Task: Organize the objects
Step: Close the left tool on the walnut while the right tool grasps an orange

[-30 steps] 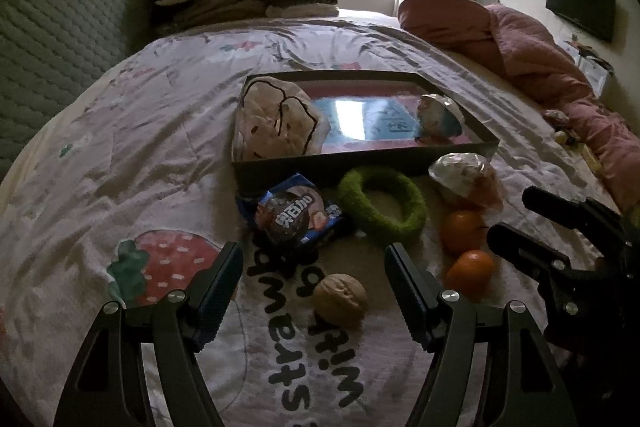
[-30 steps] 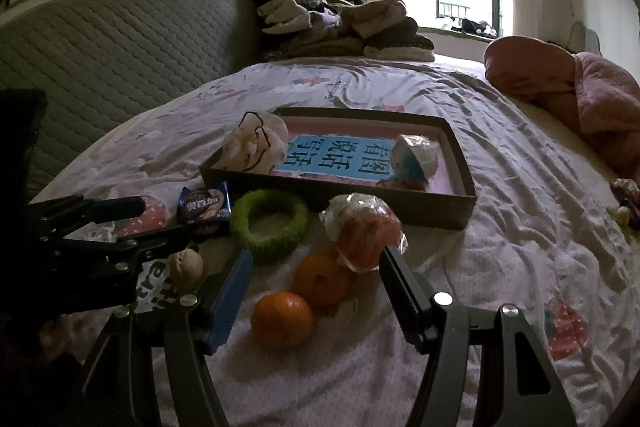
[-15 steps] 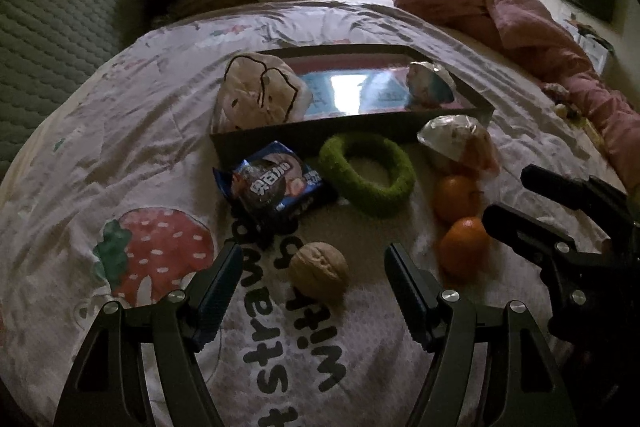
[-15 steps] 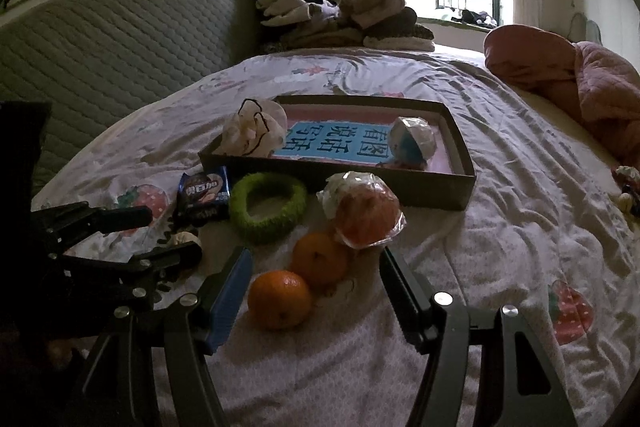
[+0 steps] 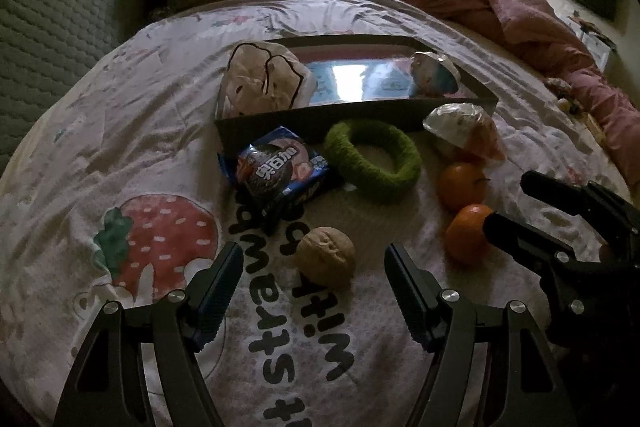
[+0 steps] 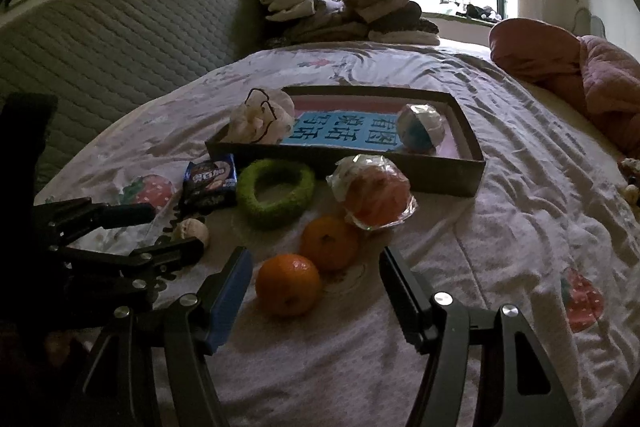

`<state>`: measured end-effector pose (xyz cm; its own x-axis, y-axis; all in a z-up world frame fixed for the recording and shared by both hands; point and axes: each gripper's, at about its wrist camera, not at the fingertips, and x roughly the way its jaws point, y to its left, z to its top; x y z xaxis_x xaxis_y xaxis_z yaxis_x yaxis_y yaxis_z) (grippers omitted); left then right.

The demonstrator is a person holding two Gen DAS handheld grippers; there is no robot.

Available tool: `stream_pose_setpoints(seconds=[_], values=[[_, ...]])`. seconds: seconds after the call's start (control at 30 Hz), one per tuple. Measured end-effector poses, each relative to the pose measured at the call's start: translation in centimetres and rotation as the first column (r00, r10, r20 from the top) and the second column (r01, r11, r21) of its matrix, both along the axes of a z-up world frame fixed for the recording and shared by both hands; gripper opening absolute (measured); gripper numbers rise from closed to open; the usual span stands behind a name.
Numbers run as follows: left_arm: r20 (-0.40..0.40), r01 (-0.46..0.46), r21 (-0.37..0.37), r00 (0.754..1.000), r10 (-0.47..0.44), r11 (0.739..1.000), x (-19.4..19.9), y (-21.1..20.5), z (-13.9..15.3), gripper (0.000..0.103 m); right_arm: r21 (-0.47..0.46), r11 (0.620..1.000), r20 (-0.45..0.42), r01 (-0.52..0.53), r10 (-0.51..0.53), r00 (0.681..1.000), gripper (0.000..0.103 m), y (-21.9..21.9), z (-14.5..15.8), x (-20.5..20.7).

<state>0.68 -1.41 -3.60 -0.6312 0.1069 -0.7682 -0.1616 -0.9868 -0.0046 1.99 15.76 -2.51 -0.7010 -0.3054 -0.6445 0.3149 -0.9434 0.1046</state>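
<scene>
The left gripper is spread wide and holds nothing; the walnut lies on the bedspread just ahead of its fingertips, slightly toward the right finger. To take it well, I would shift a touch to 3 o'clock so the nut sits centred, lower until the pads flank its widest part, then close gently, since a round hard shell can squirt out on soft bedding.

At 12 o'clock from the walnut lie the cookie packet and the green ring, both right in front of the tray.

The right gripper is also wide apart and empty, with the nearer mandarin between its fingers, closer to the left one; a second mandarin and a wrapped fruit sit beyond at 12 to 1 o'clock.

The tray holds a drawstring pouch at its left end and a wrapped ball toward the right; its printed middle is bare.
</scene>
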Motion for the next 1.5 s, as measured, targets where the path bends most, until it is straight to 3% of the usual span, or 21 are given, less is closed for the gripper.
stream_pose_setpoints(seconds=[0.87,1.5], values=[[0.056,-0.037,0.008,0.998,0.037,0.999,-1.1,0.0,-1.2,0.074,-0.004,1.0,0.093,0.004,-0.003,0.996,0.065,-1.3,-2.0,-0.7],[0.085,-0.071,0.036,0.994,0.068,0.997,-2.2,-0.5,-2.0,0.074,0.011,1.0,0.105,0.011,-0.012,0.994,0.064,-1.8,-2.4,-1.1]])
